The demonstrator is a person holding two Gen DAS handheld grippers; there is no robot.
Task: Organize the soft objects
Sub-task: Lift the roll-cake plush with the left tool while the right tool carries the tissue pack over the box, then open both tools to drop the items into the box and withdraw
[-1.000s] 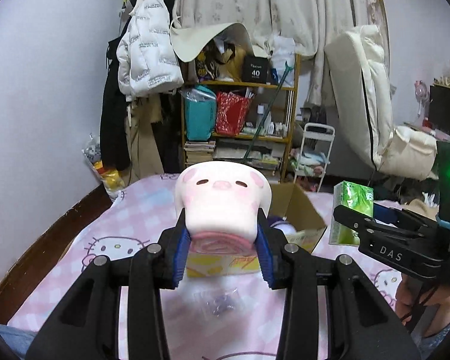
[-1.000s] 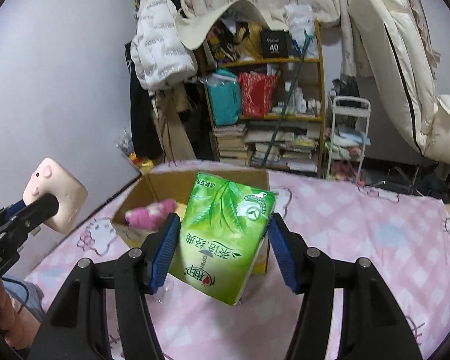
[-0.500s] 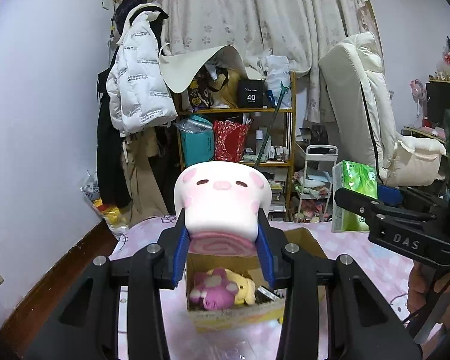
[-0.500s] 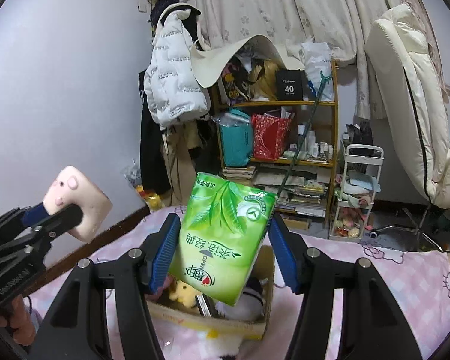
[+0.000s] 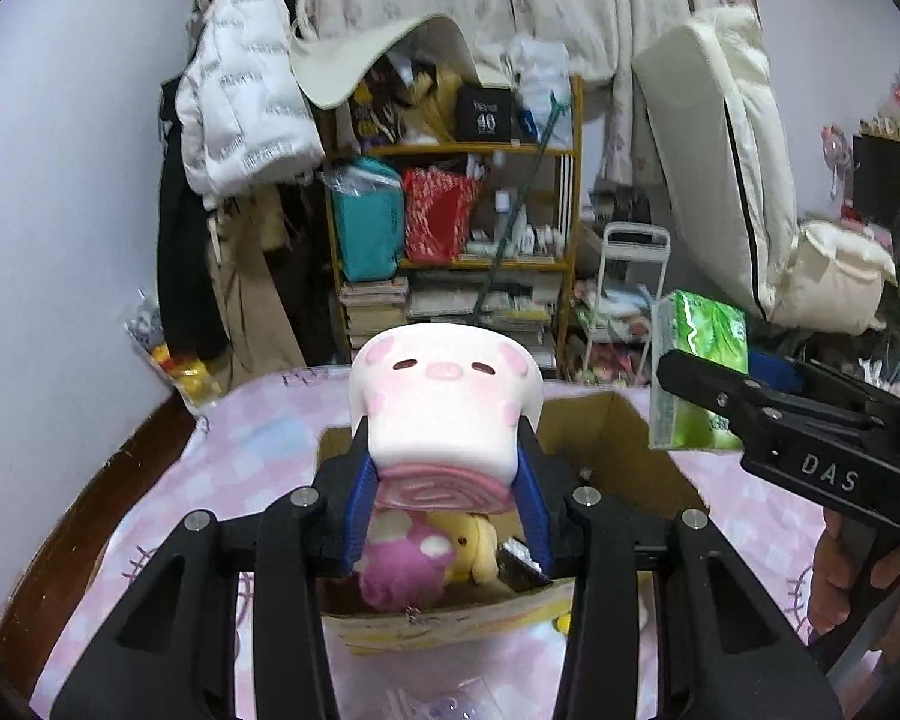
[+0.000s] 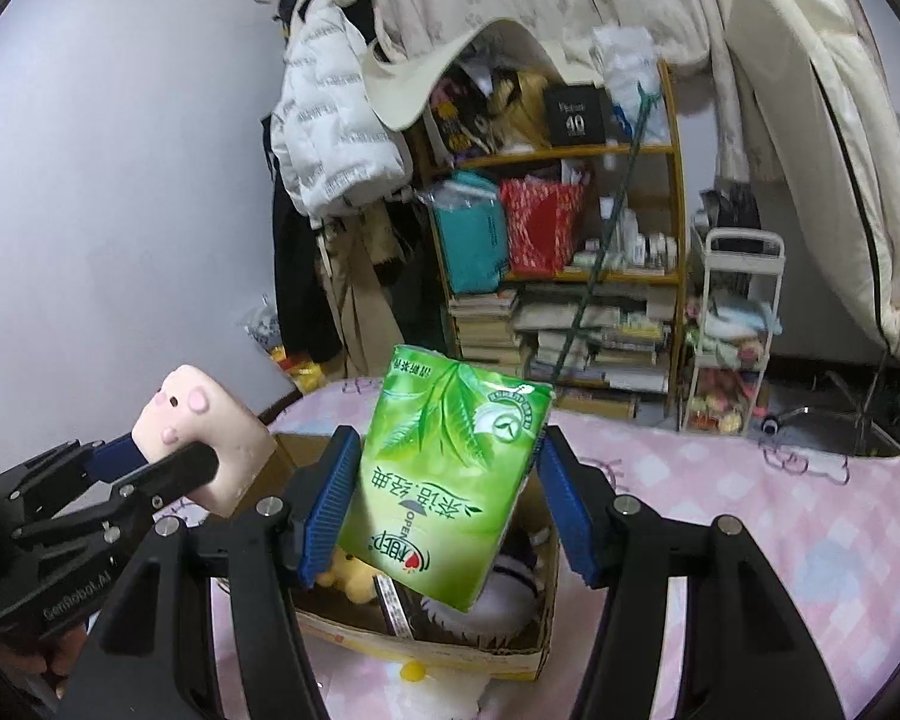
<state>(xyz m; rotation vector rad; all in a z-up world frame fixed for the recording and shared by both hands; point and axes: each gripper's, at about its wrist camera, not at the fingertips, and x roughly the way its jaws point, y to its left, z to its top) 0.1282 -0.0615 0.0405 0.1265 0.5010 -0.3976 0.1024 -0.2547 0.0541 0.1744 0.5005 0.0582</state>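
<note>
cardboard box [image 5: 630, 420] seemingly nearer below both held items than before

Left gripper [image 5: 444, 510]: matte black plastic linkage arms, bright blue ribbed pads [image 5: 359, 507] on the fingers, round silver screws at the joints. In the right wrist view, lower left, its side reads "GenRobot.AI" in white. Right gripper [image 6: 447, 510]: same black frame, blue pads [image 6: 329, 504], silver screws. In the left wrist view, right edge, white "DAS" lettering on its body; bare-skinned right hand [image 5: 852, 582] below it.
</note>
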